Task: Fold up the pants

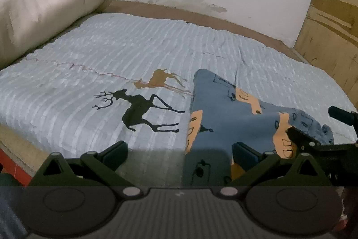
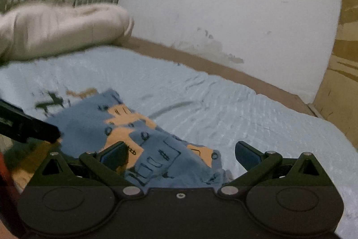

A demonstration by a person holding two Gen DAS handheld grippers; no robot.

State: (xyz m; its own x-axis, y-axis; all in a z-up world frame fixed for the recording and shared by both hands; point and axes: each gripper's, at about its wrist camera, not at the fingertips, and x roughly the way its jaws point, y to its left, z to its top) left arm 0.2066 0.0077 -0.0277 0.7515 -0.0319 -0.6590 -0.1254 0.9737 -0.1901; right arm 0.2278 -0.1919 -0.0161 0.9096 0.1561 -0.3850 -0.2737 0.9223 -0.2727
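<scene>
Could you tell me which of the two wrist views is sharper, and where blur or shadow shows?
Left wrist view: sharp; the black deer print on the bedspread is crisp, with a dark shadow band near the open left tongs. Right wrist view: motion-blurred; the pants and rolled quilt smear, and the fisheye curves the bed edge.
</scene>
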